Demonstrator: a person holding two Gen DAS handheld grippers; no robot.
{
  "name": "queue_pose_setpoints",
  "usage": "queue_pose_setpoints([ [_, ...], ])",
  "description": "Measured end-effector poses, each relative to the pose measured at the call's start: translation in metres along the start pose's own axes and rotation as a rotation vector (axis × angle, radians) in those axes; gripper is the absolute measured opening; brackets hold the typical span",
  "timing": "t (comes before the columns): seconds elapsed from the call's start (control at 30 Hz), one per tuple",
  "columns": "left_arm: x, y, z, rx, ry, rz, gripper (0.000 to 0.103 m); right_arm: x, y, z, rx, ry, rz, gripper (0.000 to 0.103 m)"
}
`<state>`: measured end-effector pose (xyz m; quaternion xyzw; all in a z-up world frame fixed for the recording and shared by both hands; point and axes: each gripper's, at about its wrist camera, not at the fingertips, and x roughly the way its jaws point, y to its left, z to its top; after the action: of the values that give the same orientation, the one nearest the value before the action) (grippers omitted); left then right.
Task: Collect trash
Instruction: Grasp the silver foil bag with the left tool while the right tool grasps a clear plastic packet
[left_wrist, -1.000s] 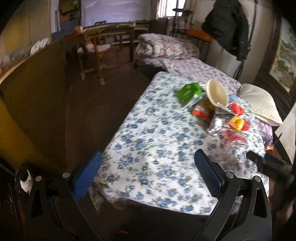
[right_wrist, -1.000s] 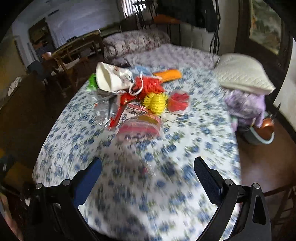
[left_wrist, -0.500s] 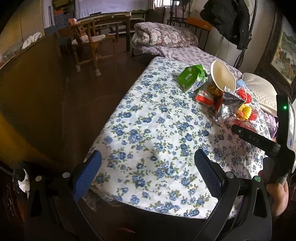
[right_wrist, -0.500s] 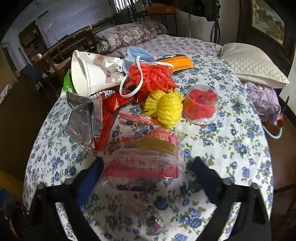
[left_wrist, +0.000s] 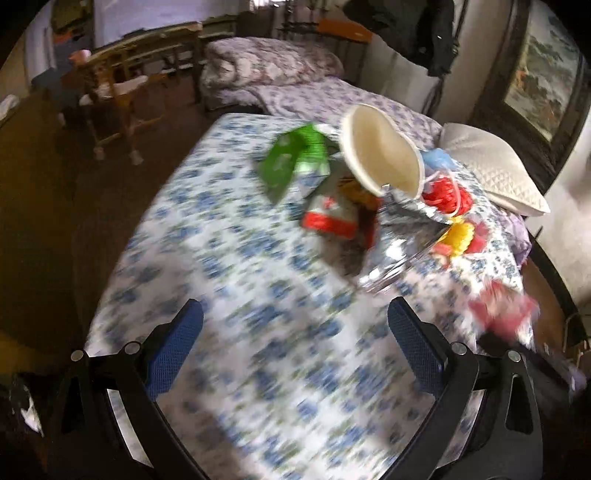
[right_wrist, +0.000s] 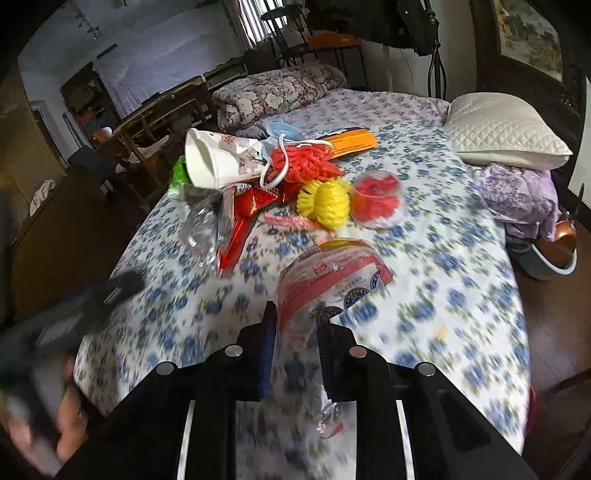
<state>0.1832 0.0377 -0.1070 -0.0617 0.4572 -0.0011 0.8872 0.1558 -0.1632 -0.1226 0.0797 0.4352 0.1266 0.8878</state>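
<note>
Trash lies heaped on the table with the blue-flowered cloth (right_wrist: 443, 295): a white paper cup (right_wrist: 218, 162) on its side, a red wrapper (right_wrist: 243, 218), a yellow net ball (right_wrist: 327, 203) and a clear tub of red bits (right_wrist: 378, 199). My right gripper (right_wrist: 295, 314) is closing, and a clear plastic bag (right_wrist: 332, 273) with red print is pinched between its fingers. In the left wrist view the cup (left_wrist: 380, 147), a green wrapper (left_wrist: 291, 158) and a silver foil wrapper (left_wrist: 391, 254) lie ahead. My left gripper (left_wrist: 294, 314) stands open over bare cloth, holding nothing.
A white pillow (right_wrist: 506, 129) and a bed with folded quilts lie beyond the table. A wooden chair (left_wrist: 114, 92) stands on the dark floor at the left. A basin (right_wrist: 554, 254) sits on the floor to the right. The picture is motion-blurred.
My right gripper came down to the clear plastic bag, and its jaws went from wide open to closed on it. My left gripper moved forward over the table toward the pile.
</note>
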Motion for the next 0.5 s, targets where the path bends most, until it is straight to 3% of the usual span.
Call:
queue_pose_setpoints([
  [0.17,0.026,-0.02,0.014,0.028,0.02,-0.004,0.096,-0.023,-0.009,-0.013,0.002,-0.007,0.017,0.024],
  [0.27,0.037,-0.028,0.018,0.034,0.043,-0.048,0.096,-0.032,-0.012,-0.012,0.007,-0.027,0.022,0.025],
  [0.47,0.064,-0.043,0.027,0.06,0.064,-0.013,0.096,-0.035,-0.019,-0.009,0.02,-0.044,0.027,0.026],
  [0.5,0.068,-0.042,0.03,0.05,0.06,-0.02,0.091,-0.033,-0.02,-0.009,0.022,-0.042,0.028,0.027],
])
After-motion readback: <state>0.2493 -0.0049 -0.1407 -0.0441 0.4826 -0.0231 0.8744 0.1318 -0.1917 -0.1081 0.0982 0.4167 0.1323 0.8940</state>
